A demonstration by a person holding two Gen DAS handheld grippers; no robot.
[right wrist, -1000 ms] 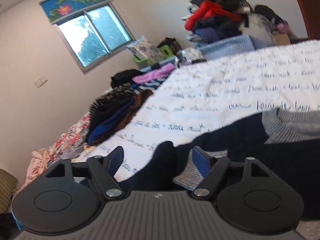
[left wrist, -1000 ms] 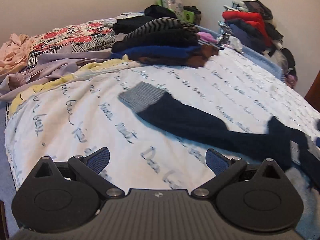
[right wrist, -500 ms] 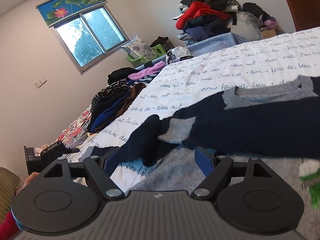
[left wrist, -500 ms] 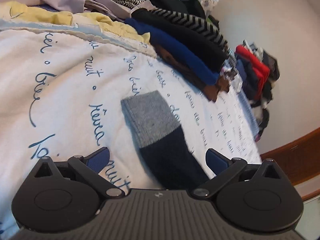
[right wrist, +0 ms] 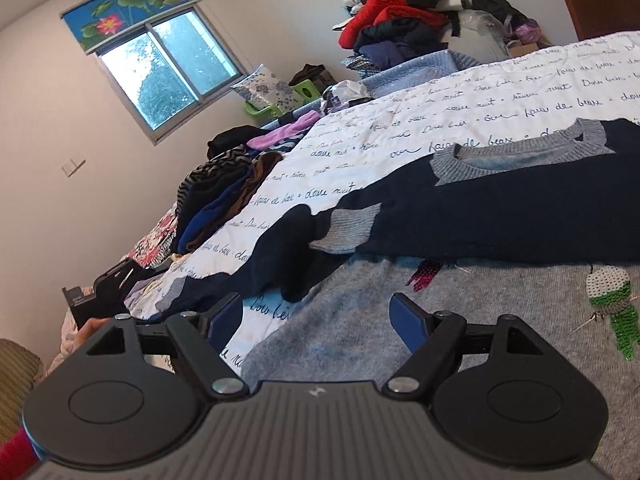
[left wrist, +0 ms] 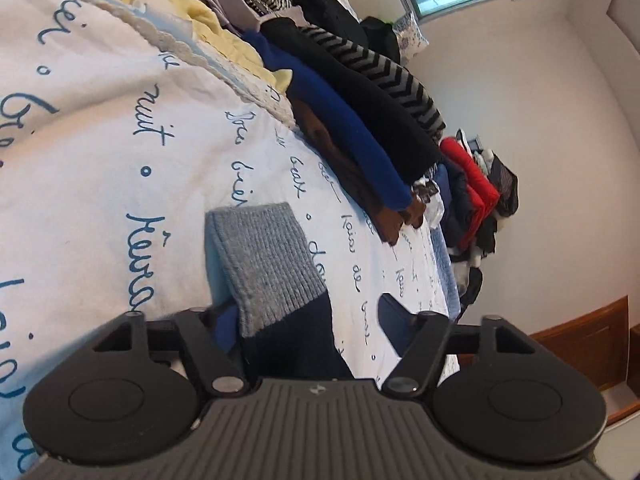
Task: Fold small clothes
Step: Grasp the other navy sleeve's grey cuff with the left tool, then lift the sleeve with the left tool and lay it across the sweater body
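A navy sweater [right wrist: 500, 220] with a grey collar and a grey sequinned lower part lies flat on the white lettered bedspread [right wrist: 440, 112]. One long sleeve ends in a grey ribbed cuff [left wrist: 264, 256]. My left gripper [left wrist: 310, 320] is low over that sleeve, just behind the cuff, and its jaws are closing. The sleeve lies between them: the left pad touches its edge and the right pad stands apart. My right gripper [right wrist: 316, 318] stands open above the sweater's grey part, with nothing held.
A stack of folded clothes [left wrist: 360, 120] lies along the bed's far side. Loose garments are heaped in the far corner [right wrist: 400, 20]. A wooden panel [left wrist: 592, 344] stands beyond the bed. The left gripper [right wrist: 100, 292] and a hand show at the right wrist view's left edge.
My left gripper rolled, sank close to the grey cuff and narrowed its jaws around the sleeve. My right gripper shifted from the navy sleeve to the sweater's grey part, still open.
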